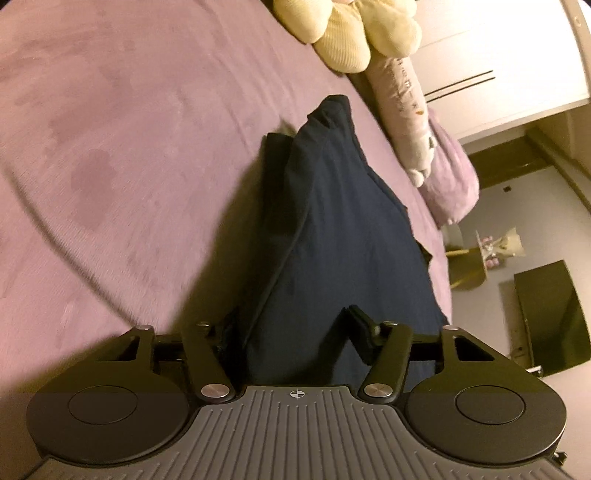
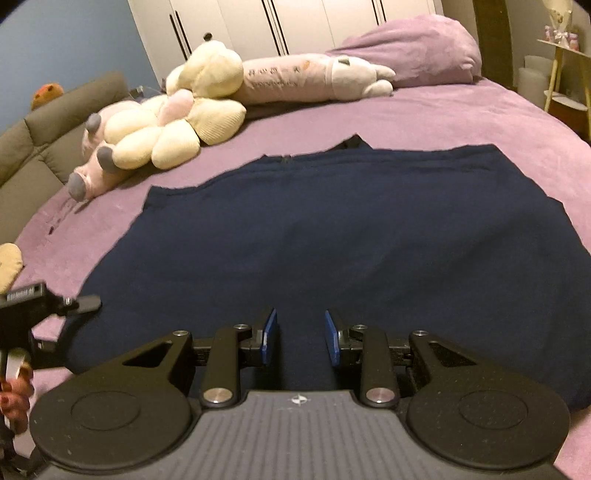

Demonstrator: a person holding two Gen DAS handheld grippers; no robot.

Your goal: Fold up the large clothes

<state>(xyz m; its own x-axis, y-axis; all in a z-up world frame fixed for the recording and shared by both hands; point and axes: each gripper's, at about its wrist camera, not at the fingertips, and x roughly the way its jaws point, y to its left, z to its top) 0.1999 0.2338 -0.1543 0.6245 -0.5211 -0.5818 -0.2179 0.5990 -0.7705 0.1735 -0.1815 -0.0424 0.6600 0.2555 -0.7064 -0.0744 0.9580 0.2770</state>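
A large navy garment [image 2: 295, 229] lies spread flat on the purple bed [image 2: 461, 110]. In the left wrist view the same garment [image 1: 332, 221] runs away from me as a long dark ridge. My left gripper [image 1: 293, 328] straddles its near end, jaws apart with the cloth filling the gap; one finger is partly hidden by fabric. From the right wrist view the left gripper [image 2: 86, 303] sits at the garment's near left edge, held by a hand [image 2: 14, 398]. My right gripper [image 2: 301, 334] hovers over the near hem, its blue pads [image 2: 271, 332] a narrow gap apart and showing their bare faces.
Cream and pink plush toys [image 2: 166, 125] and a long pink bolster [image 2: 306, 77] lie along the far side of the bed, beside a purple pillow [image 2: 417, 51]. A grey sofa [image 2: 44, 140] stands at left, white wardrobes [image 2: 295, 22] behind, a small side table [image 2: 565, 74] at right.
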